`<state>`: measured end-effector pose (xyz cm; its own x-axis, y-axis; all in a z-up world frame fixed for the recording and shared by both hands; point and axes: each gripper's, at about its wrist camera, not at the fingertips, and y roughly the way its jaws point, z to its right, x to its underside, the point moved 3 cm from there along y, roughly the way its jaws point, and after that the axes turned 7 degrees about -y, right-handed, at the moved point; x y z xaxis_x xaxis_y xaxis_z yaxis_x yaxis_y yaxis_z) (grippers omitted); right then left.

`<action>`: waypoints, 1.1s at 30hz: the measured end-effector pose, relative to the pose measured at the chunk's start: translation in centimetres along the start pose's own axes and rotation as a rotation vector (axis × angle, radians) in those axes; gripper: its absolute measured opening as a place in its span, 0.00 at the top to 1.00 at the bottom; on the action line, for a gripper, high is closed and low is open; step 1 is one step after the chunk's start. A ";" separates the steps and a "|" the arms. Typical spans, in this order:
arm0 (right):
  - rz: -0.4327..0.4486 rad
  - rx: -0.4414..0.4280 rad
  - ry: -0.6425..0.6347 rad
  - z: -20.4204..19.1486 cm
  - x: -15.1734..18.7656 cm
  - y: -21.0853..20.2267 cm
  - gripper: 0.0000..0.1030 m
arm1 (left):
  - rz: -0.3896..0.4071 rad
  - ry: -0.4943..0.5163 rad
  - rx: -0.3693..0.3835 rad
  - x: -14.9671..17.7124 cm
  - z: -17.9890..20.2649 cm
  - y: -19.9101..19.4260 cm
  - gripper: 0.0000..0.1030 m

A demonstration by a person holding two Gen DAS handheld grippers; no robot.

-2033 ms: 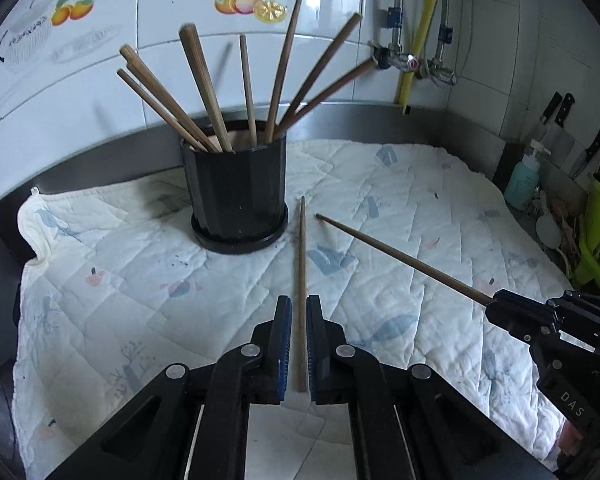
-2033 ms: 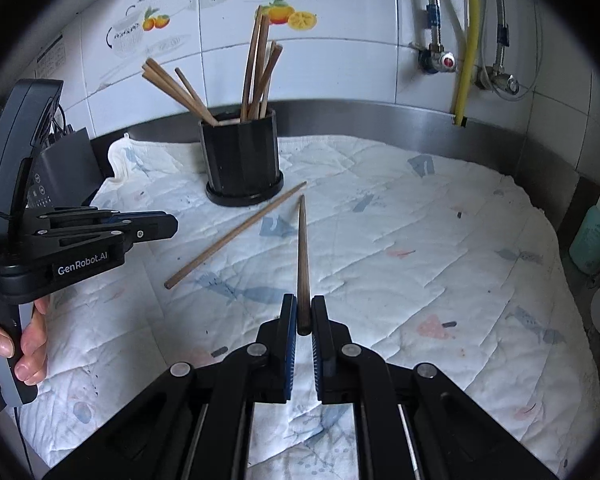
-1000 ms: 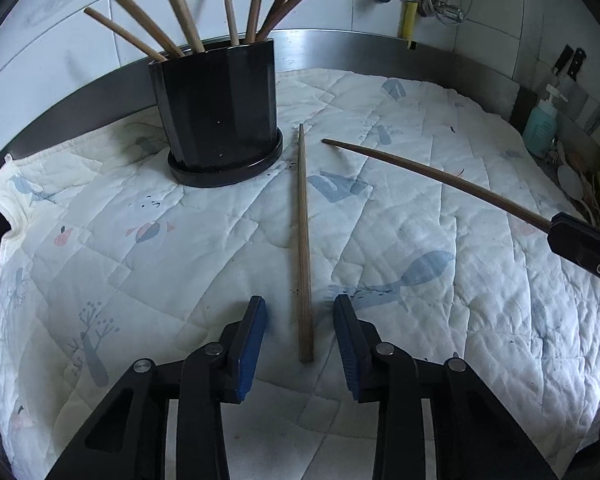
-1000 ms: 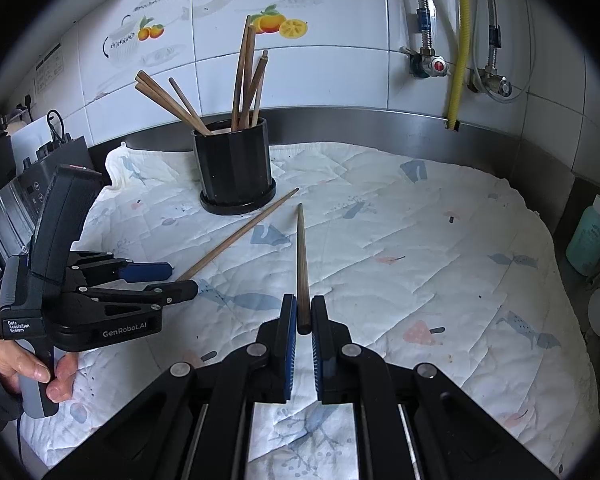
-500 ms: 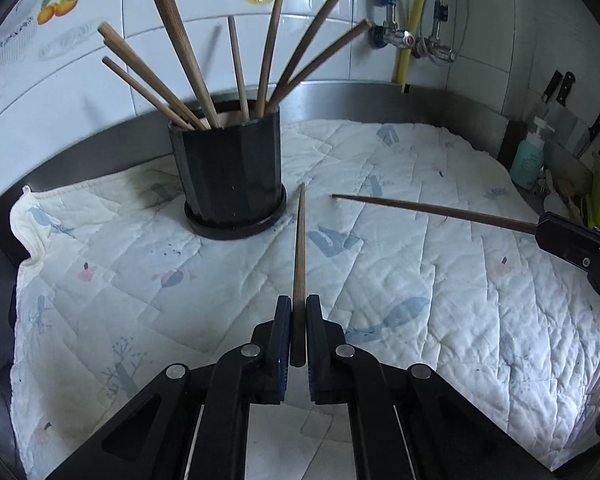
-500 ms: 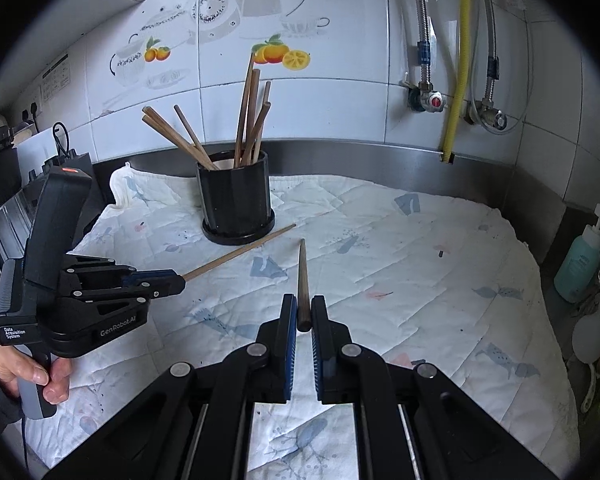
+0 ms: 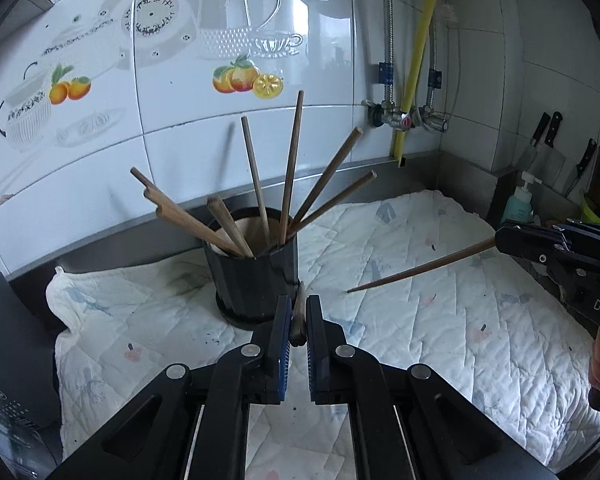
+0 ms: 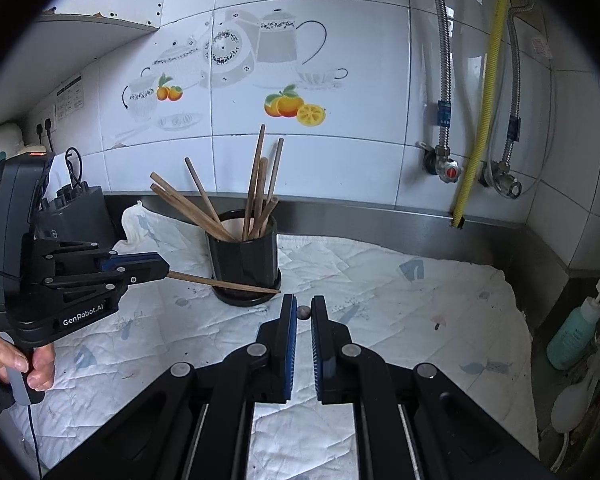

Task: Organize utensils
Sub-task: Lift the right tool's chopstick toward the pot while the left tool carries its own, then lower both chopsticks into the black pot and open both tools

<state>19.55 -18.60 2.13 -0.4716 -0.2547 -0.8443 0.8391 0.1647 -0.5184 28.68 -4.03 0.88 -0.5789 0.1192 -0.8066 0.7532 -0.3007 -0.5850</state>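
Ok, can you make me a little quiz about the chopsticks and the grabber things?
1. True or false: the black holder lies tipped over on the quilted cloth.
2. What sits between the jaws of the right gripper? A) a spoon B) a chopstick C) nothing
3. How many chopsticks do the right gripper and the left gripper hold altogether?

Key: 1. False, it stands upright. 2. B, a chopstick. 3. Two, one each.
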 end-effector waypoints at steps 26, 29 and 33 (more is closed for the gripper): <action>0.046 -0.110 -0.059 1.4 -8.9 -1.4 0.91 | 0.134 0.039 0.061 -9.3 1.6 -7.6 0.93; 0.074 -0.101 -0.078 1.5 -10.6 -2.0 0.91 | 0.171 0.040 0.061 -11.5 1.6 -8.9 0.93; 0.146 -0.078 -0.112 1.3 -14.0 -3.6 0.91 | 0.230 0.045 0.042 -14.7 1.4 -10.3 0.93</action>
<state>23.50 -16.85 15.98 -0.3098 -0.3263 -0.8931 0.8706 0.2802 -0.4044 28.96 -4.03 18.93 -0.3778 0.0850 -0.9220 0.8497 -0.3637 -0.3817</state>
